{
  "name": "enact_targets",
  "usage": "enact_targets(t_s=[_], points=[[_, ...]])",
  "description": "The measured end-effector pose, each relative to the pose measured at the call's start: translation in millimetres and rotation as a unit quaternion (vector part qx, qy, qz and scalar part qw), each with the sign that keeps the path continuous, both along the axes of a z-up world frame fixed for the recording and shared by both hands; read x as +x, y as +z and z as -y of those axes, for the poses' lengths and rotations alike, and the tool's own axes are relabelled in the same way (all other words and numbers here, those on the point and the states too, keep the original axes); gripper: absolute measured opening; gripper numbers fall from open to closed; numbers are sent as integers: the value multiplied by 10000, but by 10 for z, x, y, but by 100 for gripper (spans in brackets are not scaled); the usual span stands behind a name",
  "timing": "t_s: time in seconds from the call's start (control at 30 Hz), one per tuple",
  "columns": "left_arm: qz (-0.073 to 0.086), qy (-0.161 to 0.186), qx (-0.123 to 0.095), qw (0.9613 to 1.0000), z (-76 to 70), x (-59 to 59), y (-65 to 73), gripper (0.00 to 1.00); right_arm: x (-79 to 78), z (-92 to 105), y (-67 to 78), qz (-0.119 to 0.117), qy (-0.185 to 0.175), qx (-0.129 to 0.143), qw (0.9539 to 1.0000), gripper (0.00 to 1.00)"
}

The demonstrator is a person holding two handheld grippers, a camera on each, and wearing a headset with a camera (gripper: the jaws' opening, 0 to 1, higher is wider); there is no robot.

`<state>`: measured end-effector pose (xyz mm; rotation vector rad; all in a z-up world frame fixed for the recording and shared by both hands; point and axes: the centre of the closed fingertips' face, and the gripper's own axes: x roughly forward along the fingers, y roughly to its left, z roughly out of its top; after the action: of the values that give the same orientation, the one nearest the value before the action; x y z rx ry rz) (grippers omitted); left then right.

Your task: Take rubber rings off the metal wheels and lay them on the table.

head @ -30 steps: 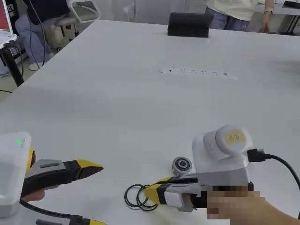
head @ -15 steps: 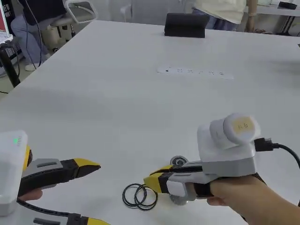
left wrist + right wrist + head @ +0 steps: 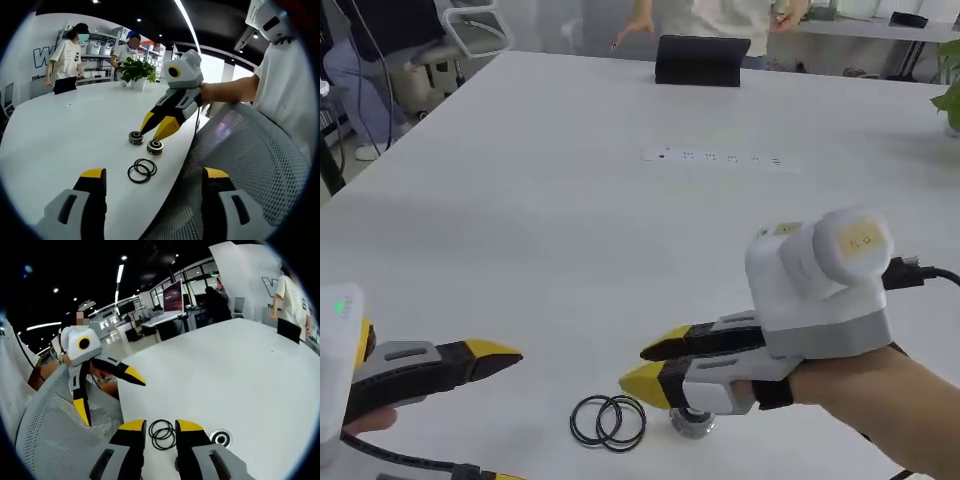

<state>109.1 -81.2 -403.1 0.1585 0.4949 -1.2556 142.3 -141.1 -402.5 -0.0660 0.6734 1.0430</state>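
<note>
Two black rubber rings [image 3: 608, 420] lie overlapping on the white table [image 3: 620, 230]. A metal wheel [image 3: 692, 422] stands just right of them, partly under my right gripper [image 3: 633, 368]. That gripper hovers above the table with its jaws a little apart and nothing between them. In the left gripper view two wheels [image 3: 135, 138] [image 3: 154, 147] stand past the rings [image 3: 141, 170], below the right gripper [image 3: 150, 135]. My left gripper [image 3: 510, 415] waits wide open and empty, left of the rings. The right gripper view looks down on the rings [image 3: 162, 432] and one wheel [image 3: 220, 437].
A white power strip [image 3: 720, 157] lies mid-table and a black case [image 3: 698, 62] stands at the far edge. A mesh chair [image 3: 240, 150] is close by the table's near edge. People stand beyond the table. A potted plant [image 3: 135, 70] sits at a far corner.
My right gripper has lifted up and away from the rings, which stay on the table. The head view has shifted. The left gripper has held its place.
</note>
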Motion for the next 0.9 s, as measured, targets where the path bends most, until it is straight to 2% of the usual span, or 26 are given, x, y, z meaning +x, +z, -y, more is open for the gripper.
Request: enact_targets(t_s=[0.17,0.37,0.53,0.63,0.8,0.9], points=[[50,-28,22,10000,-5,2,7,77,-12,115,109,82,-38,47,9999,30],[118,-132,89,9998,3,-22,18,80,-23,342,235,261,-173,25,9995,38],[119,-123,81,9998,5,-14,28,83,-56,503,422,263,-306,382,9985,45],[111,-109,71,9999,1,-9,30,83,-76,627,486,357,-420,454,9974,49],[55,-125,122,9998,-16,-16,0,84,-83,894,429,437,-740,265,9959,52],[32,-113,167,9998,-32,-9,-22,85,-110,1003,426,460,-881,327,9945,55]])
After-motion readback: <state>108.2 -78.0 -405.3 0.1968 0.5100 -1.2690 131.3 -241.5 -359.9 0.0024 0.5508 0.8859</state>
